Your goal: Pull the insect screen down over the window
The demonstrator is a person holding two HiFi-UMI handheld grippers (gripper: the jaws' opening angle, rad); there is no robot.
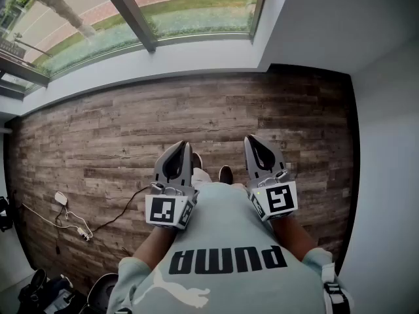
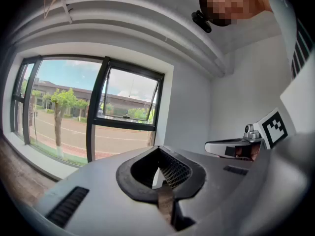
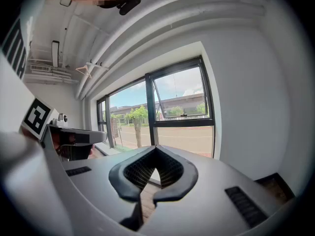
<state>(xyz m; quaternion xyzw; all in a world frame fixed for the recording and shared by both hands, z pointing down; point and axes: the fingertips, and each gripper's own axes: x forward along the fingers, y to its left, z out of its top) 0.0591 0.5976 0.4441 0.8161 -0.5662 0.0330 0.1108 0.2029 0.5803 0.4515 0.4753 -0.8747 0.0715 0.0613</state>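
The left gripper (image 1: 178, 149) and the right gripper (image 1: 256, 144) are held side by side, pointed towards the window (image 1: 190, 8) and separated from it by a stretch of wooden floor (image 1: 131, 120). The jaws of each are seen pressed together, with nothing caught between them. The window is set in the white wall ahead of both, with one upper pane tilted open, and the insect screen cannot be made out on it.
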